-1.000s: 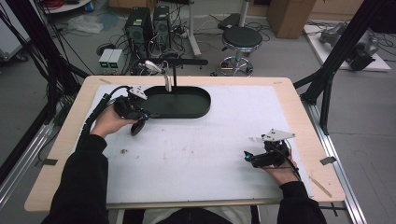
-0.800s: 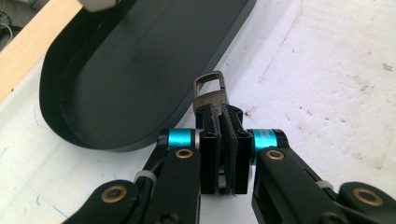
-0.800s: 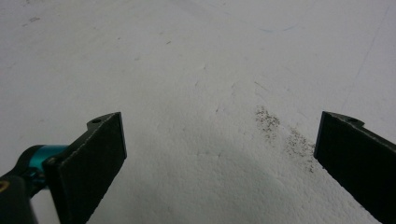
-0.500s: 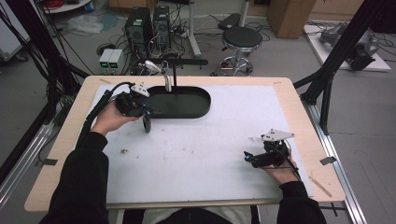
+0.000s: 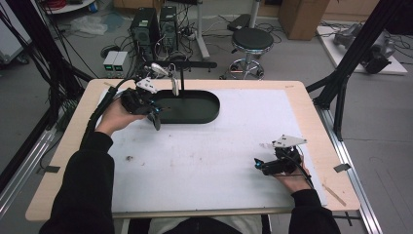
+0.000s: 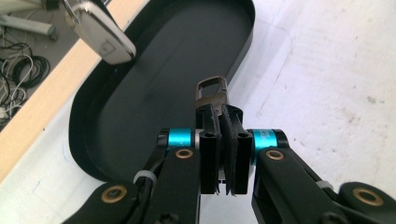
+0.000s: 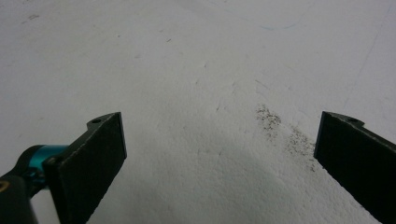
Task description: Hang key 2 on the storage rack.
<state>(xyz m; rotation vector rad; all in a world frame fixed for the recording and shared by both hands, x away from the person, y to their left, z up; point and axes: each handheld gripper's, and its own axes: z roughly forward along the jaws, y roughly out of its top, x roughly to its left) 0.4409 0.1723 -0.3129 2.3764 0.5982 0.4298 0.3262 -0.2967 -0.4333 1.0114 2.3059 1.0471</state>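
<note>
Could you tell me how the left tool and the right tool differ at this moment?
The left tool is shut on a small metal clip by the black tray; the right tool stands open, holding nothing. The left is raised near the tray, the right low over the white mat. Both have black jaws.

Tray on desk at 11 o'clock. Left hand-held gripper with clip at tray's 9 o'clock rim. Right hand-held gripper at 4 o'clock, well apart.

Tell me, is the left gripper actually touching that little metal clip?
Touching. The left gripper view shows the left gripper with its jaws shut on the metal clip, whose loop pokes out above the black tray.
</note>
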